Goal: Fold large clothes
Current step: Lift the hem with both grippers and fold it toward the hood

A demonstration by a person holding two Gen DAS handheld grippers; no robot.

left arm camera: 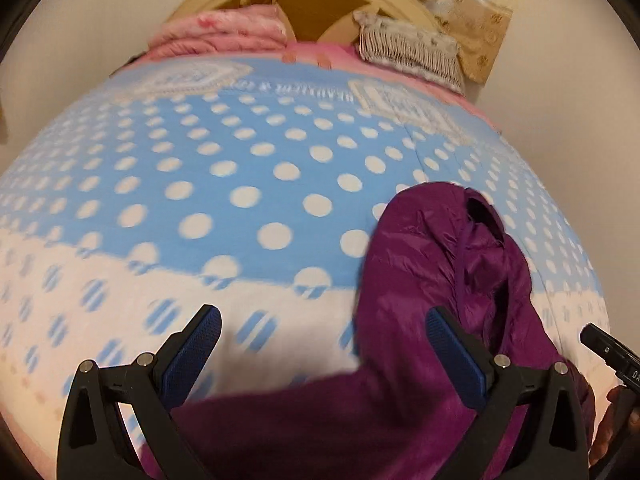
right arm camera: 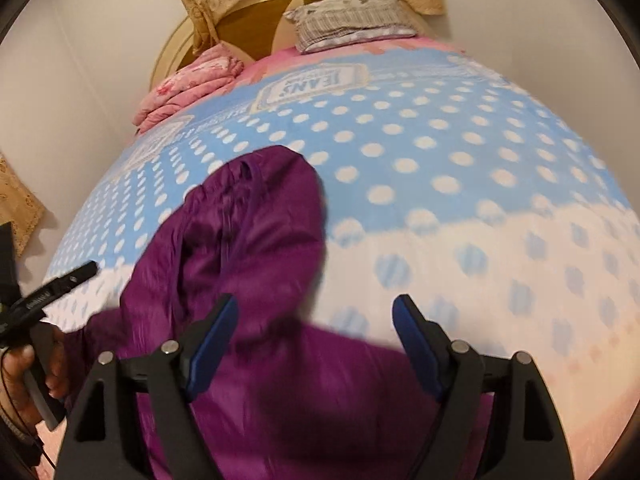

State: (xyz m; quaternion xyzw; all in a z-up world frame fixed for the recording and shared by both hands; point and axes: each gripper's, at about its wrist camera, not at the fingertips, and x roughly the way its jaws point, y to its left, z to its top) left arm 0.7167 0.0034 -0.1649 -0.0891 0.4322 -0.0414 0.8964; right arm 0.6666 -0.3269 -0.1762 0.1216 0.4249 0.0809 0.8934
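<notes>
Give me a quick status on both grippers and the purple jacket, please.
Left gripper open, right gripper open, neither pinching fabric. Purple jacket lying bunched on the polka-dot bedspread. Nothing in the way.

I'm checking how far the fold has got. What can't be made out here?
- Shiny purple padded jacket: near end cut off by the bottom edge in both wrist views, partly behind the fingers.
- Jacket surface: motion-blurred in the right wrist view.
- Dotted blue and white bedspread: the printed lettering is too blurred to read in the left wrist view.
</notes>
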